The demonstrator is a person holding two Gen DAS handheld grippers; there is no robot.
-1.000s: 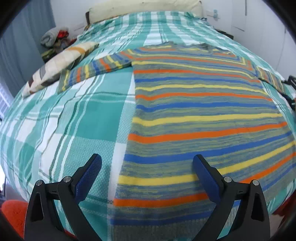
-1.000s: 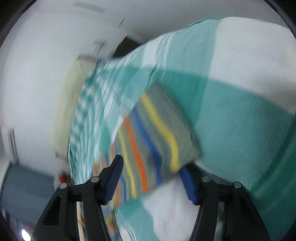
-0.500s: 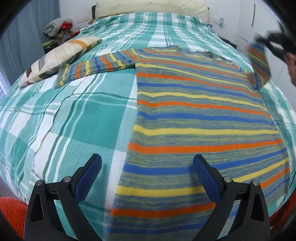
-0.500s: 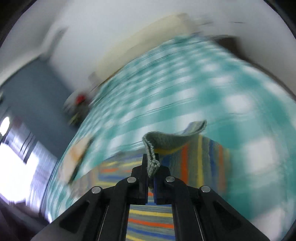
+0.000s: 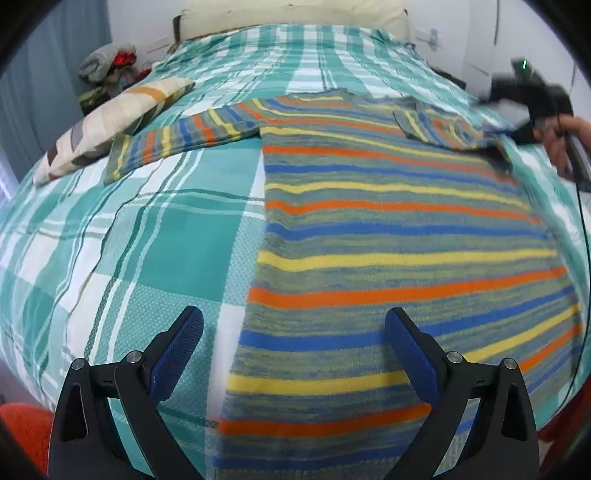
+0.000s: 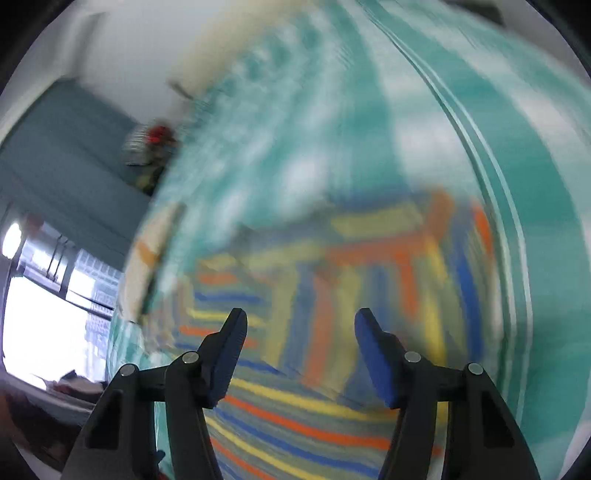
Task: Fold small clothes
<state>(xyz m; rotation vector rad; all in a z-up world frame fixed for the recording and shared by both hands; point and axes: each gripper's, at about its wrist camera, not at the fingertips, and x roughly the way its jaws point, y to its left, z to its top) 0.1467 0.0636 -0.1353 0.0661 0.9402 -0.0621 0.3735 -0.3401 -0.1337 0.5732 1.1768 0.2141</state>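
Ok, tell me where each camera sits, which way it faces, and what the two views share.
Left wrist: rides the left gripper at the bed's foot end, looking down along the striped sweater toward the headboard; its jaws stand wide apart and empty, and a hand with the right gripper shows at the far right.
Right wrist: rides the right gripper, angled down over the folded-in sleeve, blurred; jaws opening, nothing between them.
Shared: sweater, plaid bedspread, patchwork pillow.

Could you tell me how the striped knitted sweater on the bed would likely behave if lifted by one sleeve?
The striped knitted sweater would probably hang limp: its folded sleeve drapes softly over the body. It lies flat on the teal checked bedspread, so it probably drags rather than slides. Likely light.
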